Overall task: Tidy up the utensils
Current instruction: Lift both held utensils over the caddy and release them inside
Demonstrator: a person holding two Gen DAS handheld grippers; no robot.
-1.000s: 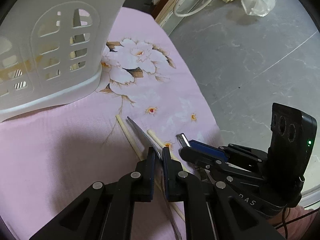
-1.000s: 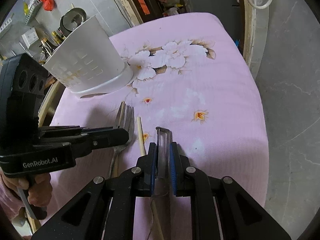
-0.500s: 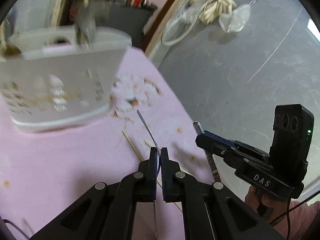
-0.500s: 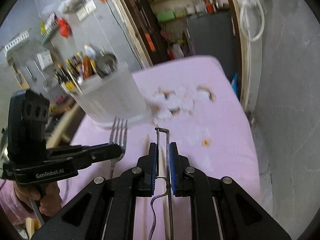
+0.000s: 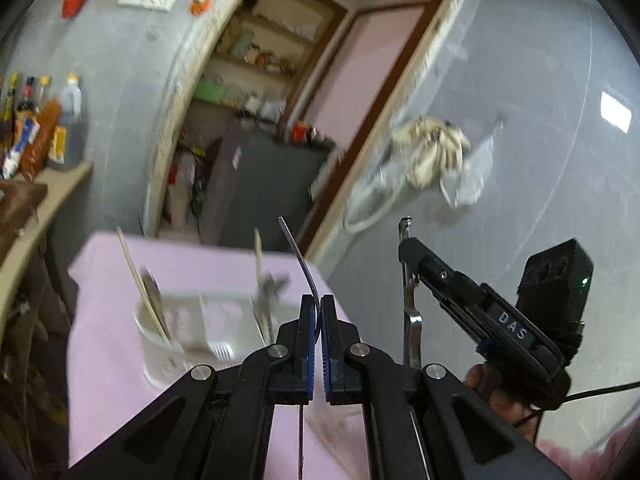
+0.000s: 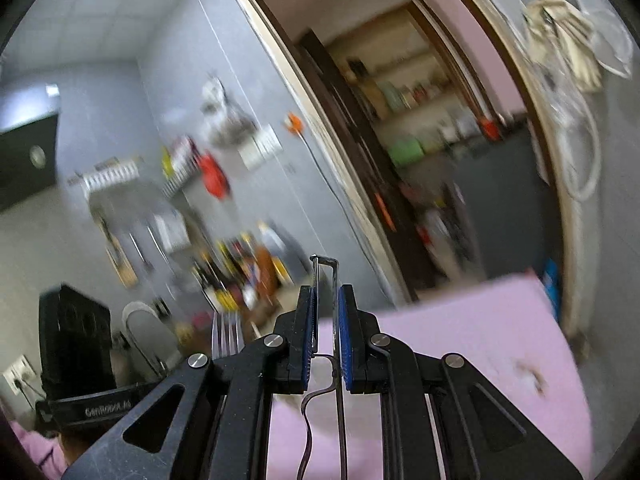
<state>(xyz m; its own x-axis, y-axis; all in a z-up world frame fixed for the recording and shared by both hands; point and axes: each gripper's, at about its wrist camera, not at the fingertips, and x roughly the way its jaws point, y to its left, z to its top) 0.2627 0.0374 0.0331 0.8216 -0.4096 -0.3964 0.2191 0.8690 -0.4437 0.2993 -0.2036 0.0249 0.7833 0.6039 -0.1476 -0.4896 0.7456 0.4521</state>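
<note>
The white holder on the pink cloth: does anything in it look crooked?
In the white holder, the pale flat stick leans steeply left; the other utensils stand closer to upright. The frame is blurred.

A lived-in home kitchen is shown. Sauce bottles (image 5: 44,128) are lined up on a counter (image 5: 48,196), and crowded pantry shelves (image 6: 404,92) are seen through a wooden doorway (image 5: 360,136). A pink cloth-covered table (image 5: 108,360) is set beneath.
</note>
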